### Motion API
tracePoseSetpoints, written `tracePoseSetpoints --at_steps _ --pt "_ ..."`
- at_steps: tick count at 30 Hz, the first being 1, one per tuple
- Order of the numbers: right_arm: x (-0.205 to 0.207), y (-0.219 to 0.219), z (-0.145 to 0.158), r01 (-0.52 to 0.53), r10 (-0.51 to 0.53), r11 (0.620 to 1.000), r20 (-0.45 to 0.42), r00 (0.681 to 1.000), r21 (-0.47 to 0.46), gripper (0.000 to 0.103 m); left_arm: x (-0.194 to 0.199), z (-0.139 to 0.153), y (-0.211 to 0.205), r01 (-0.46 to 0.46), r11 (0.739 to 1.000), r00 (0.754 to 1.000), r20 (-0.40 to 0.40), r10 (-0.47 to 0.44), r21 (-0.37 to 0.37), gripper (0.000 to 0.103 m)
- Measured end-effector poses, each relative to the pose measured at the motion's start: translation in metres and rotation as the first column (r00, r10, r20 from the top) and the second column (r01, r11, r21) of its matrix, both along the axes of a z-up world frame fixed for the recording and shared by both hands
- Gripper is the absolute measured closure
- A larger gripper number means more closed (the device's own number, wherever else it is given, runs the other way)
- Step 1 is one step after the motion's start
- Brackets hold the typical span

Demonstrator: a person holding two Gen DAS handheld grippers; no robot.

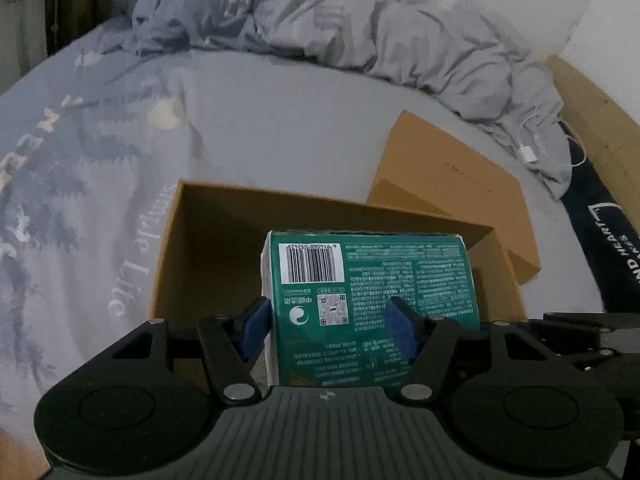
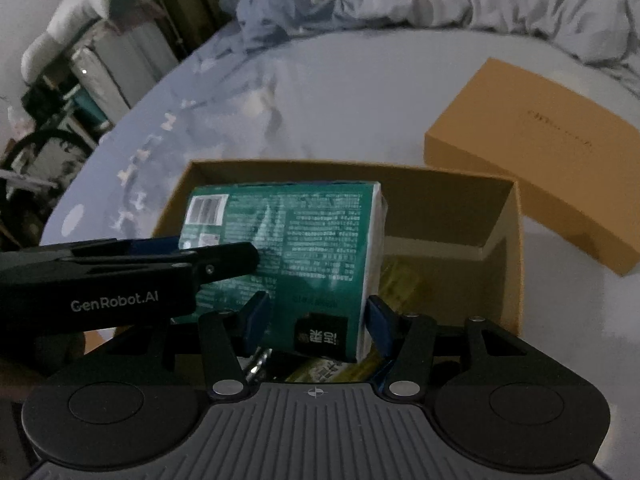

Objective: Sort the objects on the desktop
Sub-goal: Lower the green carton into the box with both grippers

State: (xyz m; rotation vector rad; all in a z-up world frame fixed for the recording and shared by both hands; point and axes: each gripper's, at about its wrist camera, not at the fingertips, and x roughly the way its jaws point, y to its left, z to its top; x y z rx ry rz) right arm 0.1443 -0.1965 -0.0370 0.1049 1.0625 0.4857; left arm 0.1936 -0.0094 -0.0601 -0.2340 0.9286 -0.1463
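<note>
A green tissue pack [image 1: 360, 288] with a barcode is held over the open brown cardboard box [image 1: 192, 248] on the bed. My left gripper [image 1: 326, 330] is shut on one end of the pack. My right gripper [image 2: 316, 326] is shut on the other end of the pack [image 2: 296, 240]. The left gripper's black arm [image 2: 120, 276] shows at the left of the right wrist view, and the right gripper's arm [image 1: 580, 332] at the right of the left wrist view. Inside the box [image 2: 500, 240], under the pack, lie yellowish packets [image 2: 400, 280].
The box's tan lid [image 2: 540, 152] lies on the bed to the right, also in the left wrist view [image 1: 452, 176]. A crumpled grey duvet [image 1: 400, 32] lies behind. A white cable [image 1: 528, 152] and a dark bag [image 1: 608, 232] are at the right. Furniture [image 2: 80, 72] stands at the left.
</note>
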Motion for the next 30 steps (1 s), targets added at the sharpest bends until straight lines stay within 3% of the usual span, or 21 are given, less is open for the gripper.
tracePoseSetpoints --at_steps 6,10,16,18,20,23,30 --pt "-0.003 0.006 -0.008 -0.012 0.012 1.000 -0.013 1.000 0.001 0.046 0.005 -0.016 0.004 -0.010 1.000 1.000 -0.029 0.010 -0.002 0.042" --pt "-0.012 0.010 -0.007 -0.027 0.027 1.000 -0.009 1.000 0.002 0.044 0.007 -0.019 0.007 -0.016 1.000 0.999 -0.030 0.015 -0.014 0.031" --pt "-0.024 0.015 -0.006 -0.048 0.048 0.999 -0.004 0.999 0.004 0.028 0.002 -0.019 0.005 0.006 1.000 1.000 -0.016 -0.006 0.005 0.019" --pt "-0.028 0.017 -0.005 -0.055 0.055 0.998 -0.002 0.998 0.004 0.014 -0.003 -0.018 0.003 0.015 1.000 1.000 -0.009 -0.015 0.017 0.014" --pt "-0.032 0.019 -0.005 -0.062 0.062 0.998 -0.001 0.998 0.005 0.007 -0.007 -0.013 0.001 0.021 0.999 1.000 0.007 -0.021 0.035 0.010" --pt "-0.038 0.022 -0.004 -0.073 0.073 0.997 0.002 0.997 0.006 0.002 -0.013 -0.005 -0.001 0.028 0.999 0.999 0.030 -0.030 0.043 0.002" --pt "-0.071 0.010 0.019 -0.041 0.039 0.999 0.053 0.998 0.024 0.000 -0.022 0.014 -0.005 0.039 0.997 0.996 0.078 -0.044 0.069 0.000"
